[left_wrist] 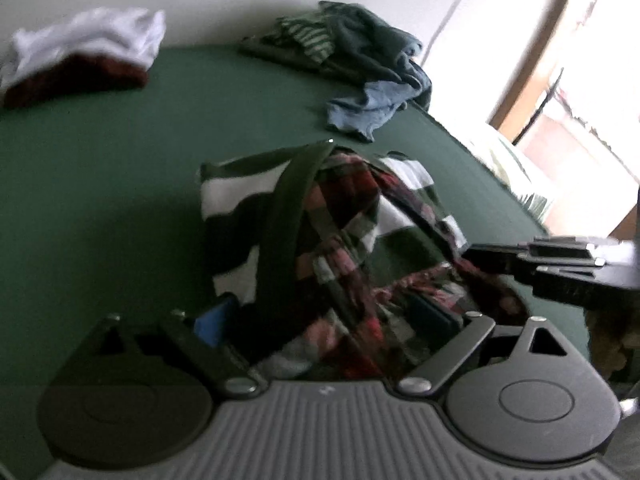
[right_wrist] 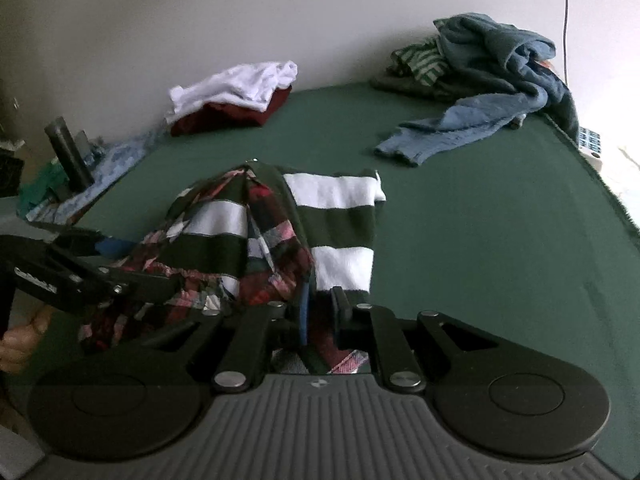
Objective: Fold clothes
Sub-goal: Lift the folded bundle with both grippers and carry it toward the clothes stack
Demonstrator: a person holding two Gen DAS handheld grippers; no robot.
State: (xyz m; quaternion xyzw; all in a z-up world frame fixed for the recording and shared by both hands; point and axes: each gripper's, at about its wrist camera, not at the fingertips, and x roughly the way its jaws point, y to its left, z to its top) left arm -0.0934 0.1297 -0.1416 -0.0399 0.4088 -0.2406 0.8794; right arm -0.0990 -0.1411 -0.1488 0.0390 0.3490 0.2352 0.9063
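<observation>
Two grippers, one garment: I hold a bundled striped shirt [right_wrist: 340, 220], dark green and white with a red plaid lining, at the near edge of the green bed [right_wrist: 500, 240]. My right gripper [right_wrist: 320, 312] has its fingers drawn nearly together on a fold of that cloth, the blue pad pressed against the fabric. My left gripper [left_wrist: 320, 320] stands wider, its fingers either side of a thick wad of plaid; whether they truly pinch it or merely straddle it, I cannot tell.

The risks, as I judge them: the bundle is bunched, with the dark placket strap [left_wrist: 280, 232] draped loose across the top, so a pull from either side could drag out one layer and leave the rest slumped. If the left hold is as slack as it looks, the wad may slide free and spoil the fold's edges.

The views differ. The right wrist camera shows the left gripper's side and, beyond it, a dark upright object [right_wrist: 68, 152] on patterned blue cloth off the bed's edge. The left wrist camera alone shows the bright window [left_wrist: 580, 60]. Both show the white-and-maroon stack [right_wrist: 236, 92] by the wall and the unsorted blue and green heap [right_wrist: 480, 76].
</observation>
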